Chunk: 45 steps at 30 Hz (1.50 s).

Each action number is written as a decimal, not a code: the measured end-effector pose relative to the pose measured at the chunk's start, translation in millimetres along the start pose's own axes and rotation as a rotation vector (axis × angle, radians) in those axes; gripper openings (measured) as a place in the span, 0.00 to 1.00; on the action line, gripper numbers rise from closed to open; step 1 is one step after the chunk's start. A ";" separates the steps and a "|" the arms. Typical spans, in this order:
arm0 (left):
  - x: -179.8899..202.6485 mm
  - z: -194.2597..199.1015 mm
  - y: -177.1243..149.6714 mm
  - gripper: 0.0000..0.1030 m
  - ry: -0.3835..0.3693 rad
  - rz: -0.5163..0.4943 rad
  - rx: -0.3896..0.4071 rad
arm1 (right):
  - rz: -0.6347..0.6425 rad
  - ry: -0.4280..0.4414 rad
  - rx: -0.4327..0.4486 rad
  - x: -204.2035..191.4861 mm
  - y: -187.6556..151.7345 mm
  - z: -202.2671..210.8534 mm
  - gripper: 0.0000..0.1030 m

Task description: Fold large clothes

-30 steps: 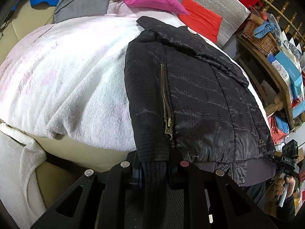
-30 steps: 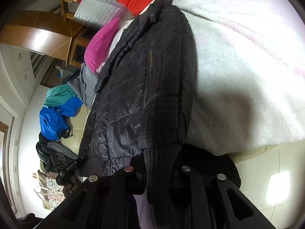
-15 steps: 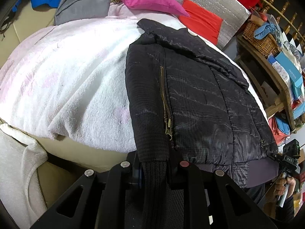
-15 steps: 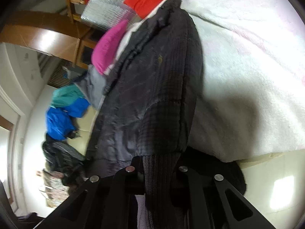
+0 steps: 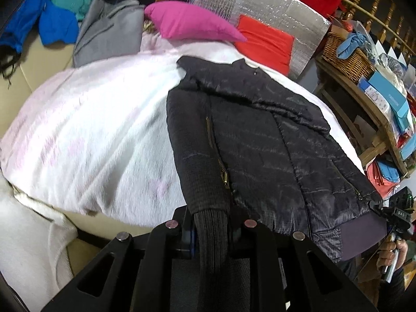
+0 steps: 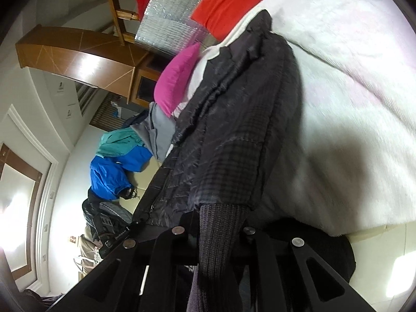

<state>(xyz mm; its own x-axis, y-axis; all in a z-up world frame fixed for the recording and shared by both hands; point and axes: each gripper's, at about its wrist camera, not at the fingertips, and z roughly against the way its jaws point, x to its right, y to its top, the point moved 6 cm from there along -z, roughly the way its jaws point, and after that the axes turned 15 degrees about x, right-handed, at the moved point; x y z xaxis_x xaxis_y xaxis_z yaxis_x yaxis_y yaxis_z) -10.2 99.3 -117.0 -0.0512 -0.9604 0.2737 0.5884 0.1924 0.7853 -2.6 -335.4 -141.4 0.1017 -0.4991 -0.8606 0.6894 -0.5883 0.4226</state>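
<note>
My left claw point(image 5: 211, 230) and right claw point(image 6: 222, 230) each clamp a ribbed cuff of the black quilted jacket point(image 5: 260, 150) lying along the white fleece blanket's point(image 5: 91, 130) near edge.

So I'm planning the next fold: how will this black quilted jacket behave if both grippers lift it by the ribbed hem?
The black quilted jacket will probably sag floppily, since it already drapes over the white fleece blanket. Its shiny shell looks slippery, so layers may slide. The ribbed hem, pinched by the left gripper and right gripper, likely grips better.
</note>
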 end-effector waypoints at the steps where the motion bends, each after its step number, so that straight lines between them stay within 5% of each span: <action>1: 2.6 1.3 4.1 0.18 0.003 -0.008 0.010 | 0.001 0.004 0.005 -3.0 1.7 0.0 0.13; 18: 12.8 3.2 46.4 0.18 -0.021 0.002 0.093 | 0.001 0.057 0.090 -44.9 46.0 -9.1 0.13; 45: 7.3 8.1 41.7 0.18 -0.016 0.021 0.091 | 0.022 0.041 0.111 -51.9 48.0 -7.4 0.13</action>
<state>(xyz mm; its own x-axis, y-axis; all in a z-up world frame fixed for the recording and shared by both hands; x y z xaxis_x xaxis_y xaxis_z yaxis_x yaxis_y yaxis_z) 7.4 102.0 -77.7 -0.0534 -0.9528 0.2988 0.5137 0.2304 0.8265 30.5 -333.1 -78.6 0.1466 -0.4873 -0.8609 0.6031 -0.6458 0.4682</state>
